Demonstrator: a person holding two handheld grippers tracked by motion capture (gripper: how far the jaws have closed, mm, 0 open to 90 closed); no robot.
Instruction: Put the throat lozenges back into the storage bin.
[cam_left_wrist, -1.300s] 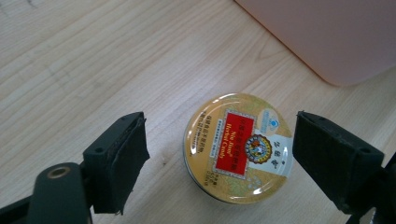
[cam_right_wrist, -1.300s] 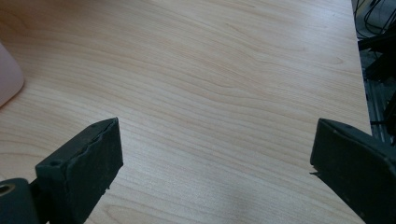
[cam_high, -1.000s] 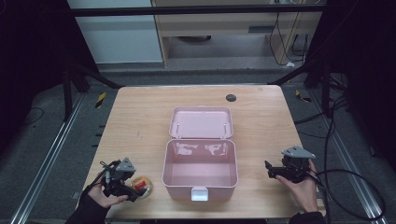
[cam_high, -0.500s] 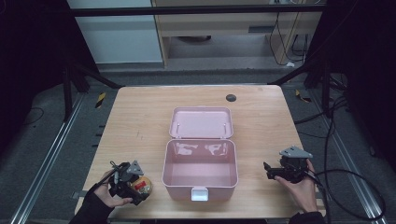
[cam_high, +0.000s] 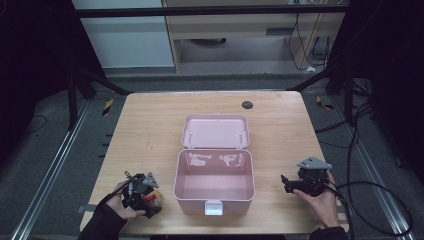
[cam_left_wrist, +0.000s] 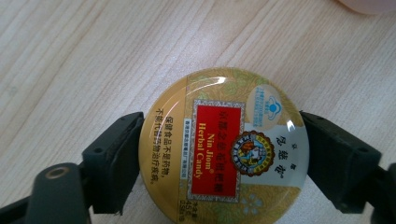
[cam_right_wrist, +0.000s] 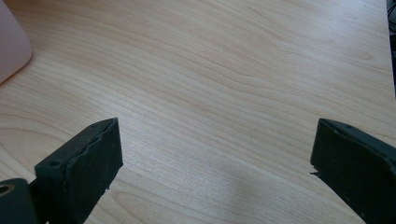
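Observation:
A round yellow candy tin (cam_left_wrist: 224, 149) with a red label lies near the table's front left corner (cam_high: 155, 199). My left gripper (cam_left_wrist: 219, 156) has a jaw pressed on each side of it, and in the high view it (cam_high: 149, 201) sits just left of the pink box. That box (cam_high: 190, 197) stands open at the middle front with nothing inside, its lid (cam_high: 216, 131) laid back flat. Right of the box, my right gripper (cam_high: 286, 183) is held low over bare wood, jaws wide apart (cam_right_wrist: 215, 158) with nothing between them.
A small dark round disc (cam_high: 247, 104) lies at the back of the wooden table (cam_high: 150, 125). A corner of the pink box (cam_right_wrist: 9, 42) edges the right gripper view. Dark frame posts and cables surround the table.
My left gripper has slid right toward the box and over the candy tin, which now sits between its jaws. The right gripper has barely moved.

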